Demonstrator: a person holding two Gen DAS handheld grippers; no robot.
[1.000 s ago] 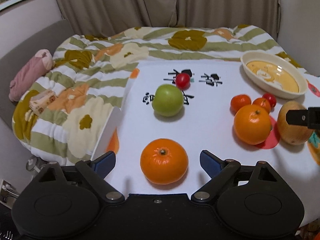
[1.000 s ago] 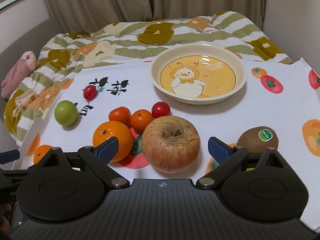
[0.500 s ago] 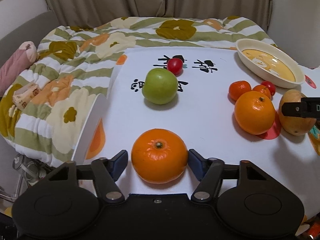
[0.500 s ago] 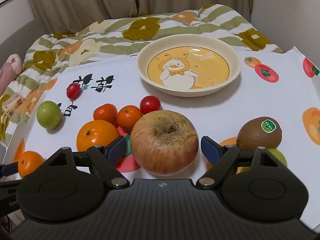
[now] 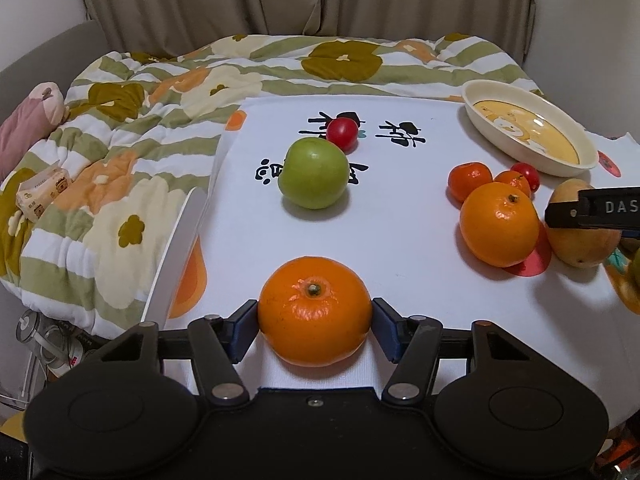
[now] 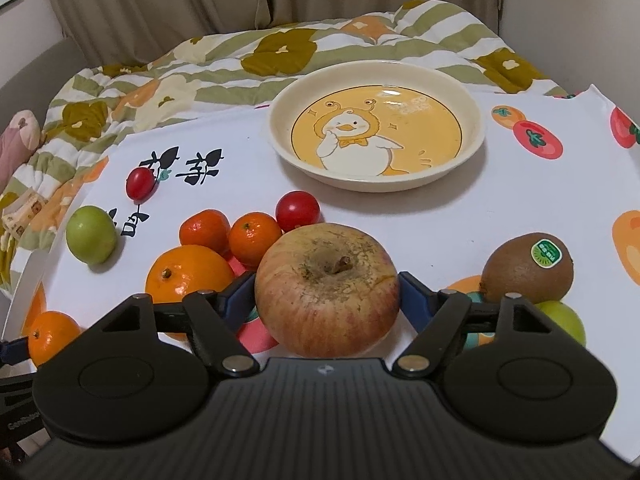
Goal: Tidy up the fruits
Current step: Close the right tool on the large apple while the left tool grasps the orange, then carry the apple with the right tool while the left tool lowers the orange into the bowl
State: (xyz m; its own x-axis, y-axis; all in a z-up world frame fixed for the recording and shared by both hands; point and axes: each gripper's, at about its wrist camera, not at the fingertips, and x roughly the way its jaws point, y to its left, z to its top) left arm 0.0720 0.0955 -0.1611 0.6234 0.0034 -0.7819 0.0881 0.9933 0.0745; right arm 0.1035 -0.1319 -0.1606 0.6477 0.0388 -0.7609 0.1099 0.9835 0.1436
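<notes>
Left wrist view: my left gripper [image 5: 315, 322] has closed from wide apart; its blue pads now clamp the large round orange [image 5: 315, 317] at the white printed cloth's [image 5: 400, 248] near edge. The right gripper's finger, lettered "DAS", is cut off at the frame edge.

Right wrist view: my right gripper [image 6: 327, 294] has just been closing, pads touching the russet-red apple [image 6: 327, 289]. The brown kiwi's [image 6: 526, 270] green sticker is unreadable. The cream duck-print plate [image 6: 472, 140] sits beyond.

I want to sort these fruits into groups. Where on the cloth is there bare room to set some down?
Free: the white stretch between the green apple and the big orange; the cloth right of the plate, above the kiwi; the plate itself holds nothing. Crowded: the cluster of mandarins, tomato and orange beside the red apple.
</notes>
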